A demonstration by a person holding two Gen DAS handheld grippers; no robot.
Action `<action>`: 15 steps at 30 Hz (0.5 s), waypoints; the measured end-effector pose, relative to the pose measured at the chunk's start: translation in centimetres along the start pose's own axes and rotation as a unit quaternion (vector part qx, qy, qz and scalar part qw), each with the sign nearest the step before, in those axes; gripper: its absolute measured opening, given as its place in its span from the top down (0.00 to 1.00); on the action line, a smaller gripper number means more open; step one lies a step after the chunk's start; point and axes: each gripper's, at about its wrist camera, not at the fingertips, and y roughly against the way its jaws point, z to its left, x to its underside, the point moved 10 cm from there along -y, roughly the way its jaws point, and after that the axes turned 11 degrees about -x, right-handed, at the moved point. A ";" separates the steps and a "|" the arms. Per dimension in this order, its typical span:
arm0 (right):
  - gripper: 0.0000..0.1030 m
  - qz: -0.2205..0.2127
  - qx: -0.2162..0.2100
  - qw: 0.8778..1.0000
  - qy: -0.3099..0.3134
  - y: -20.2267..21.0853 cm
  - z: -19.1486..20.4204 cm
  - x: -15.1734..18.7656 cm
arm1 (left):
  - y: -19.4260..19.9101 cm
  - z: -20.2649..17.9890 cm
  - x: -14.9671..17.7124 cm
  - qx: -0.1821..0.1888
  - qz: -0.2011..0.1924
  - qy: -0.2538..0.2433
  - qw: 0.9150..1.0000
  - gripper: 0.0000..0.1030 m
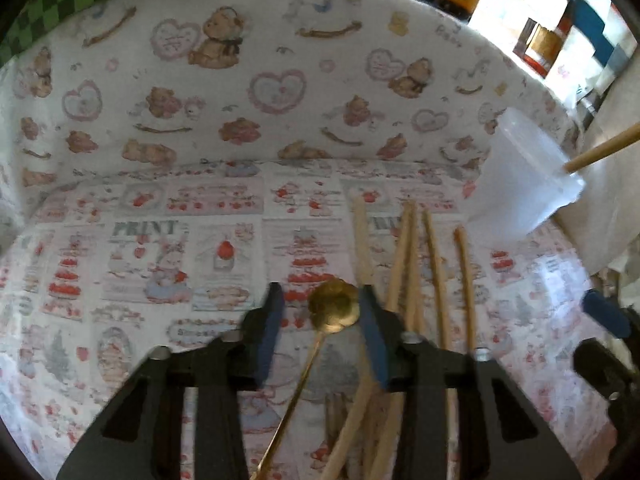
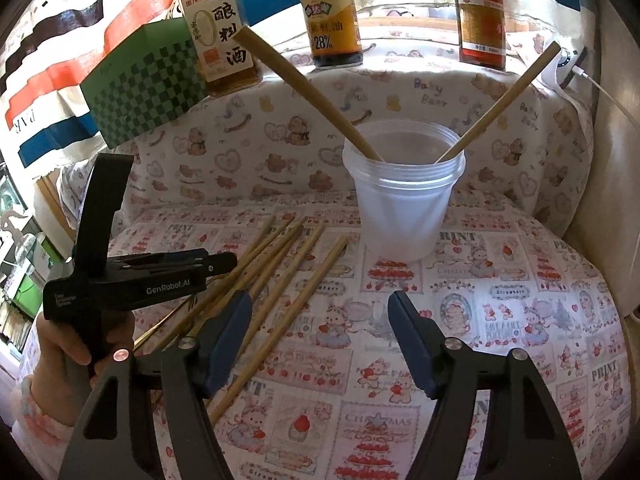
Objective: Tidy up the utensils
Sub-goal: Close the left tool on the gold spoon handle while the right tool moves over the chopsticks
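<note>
- The black left gripper point(image 2: 218, 262) has "GenRobot.AI" on its side.
- The dark bottle point(image 2: 332, 20) label says "28%".
- The yellow bottle point(image 2: 218, 36) shows "原酿料酒".
- The tablecloth point(image 2: 520, 300) says "PRINT" and "CHRISTMAS".
- The back cloth point(image 2: 432, 92) says "Baby Bear".

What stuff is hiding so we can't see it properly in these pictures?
- Gold spoon: left wrist view; handle runs off the bottom edge, so its end is unseen.
- Chopsticks on the cloth: right wrist view; near ends hidden behind the right hand-held gripper and the left hand-held gripper, so no sure count.
- Plastic cup: both views; frosted wall blurs its inside.
- Bottles: right wrist view; tops cut off by the top edge.
</note>
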 end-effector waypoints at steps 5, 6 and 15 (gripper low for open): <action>0.36 -0.014 0.008 1.000 0.006 0.1 0.0 -0.1 | 0.1 -0.1 0.0 0.017 -0.002 0.008 1.000 0.97; 0.38 -0.016 0.008 1.000 0.005 0.2 0.0 -0.1 | 0.5 0.4 0.0 0.022 -0.001 0.015 1.000 0.98; 0.77 -0.004 -0.017 1.000 -0.001 -0.4 0.3 0.2 | 6.8 4.1 -0.7 -0.046 -0.072 0.024 0.996 0.99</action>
